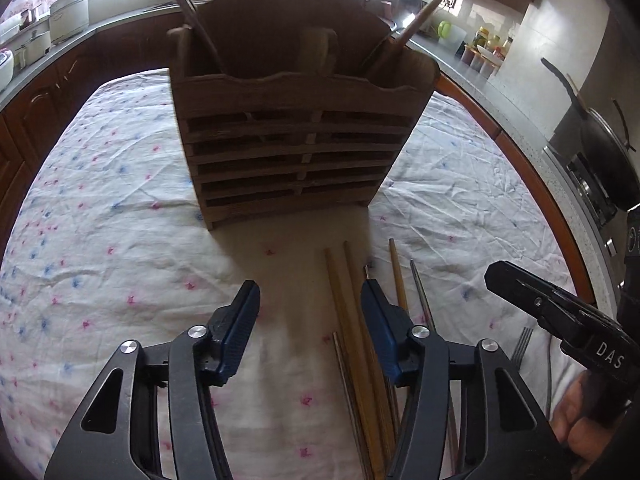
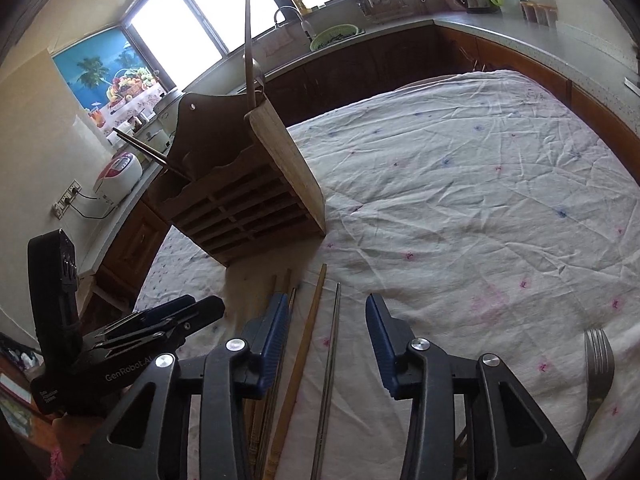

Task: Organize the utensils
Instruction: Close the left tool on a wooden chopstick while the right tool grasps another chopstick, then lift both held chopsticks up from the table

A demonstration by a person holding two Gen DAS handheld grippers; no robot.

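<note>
A slatted wooden utensil holder (image 1: 296, 140) stands on the flowered tablecloth (image 1: 120, 200) with long wooden utensils leaning in its compartments. Several chopsticks lie side by side in front of it. My left gripper (image 1: 310, 300) hangs open just above the cloth, and two wooden chopsticks (image 1: 335, 284) lie between its fingers, close to the right one. My right gripper (image 2: 328, 312) is open too, straddling a wooden chopstick (image 2: 311, 320) and a metal chopstick (image 2: 334, 320) without pressing on them. A steel fork (image 2: 598, 364) lies to its right.
The holder (image 2: 240, 208) sits near the table's left edge in the right wrist view. Dark wooden cabinets and a grey counter ring the table. A black pan (image 1: 600, 152) sits on the stove at the right, and a rice cooker (image 2: 120, 176) stands on the left counter.
</note>
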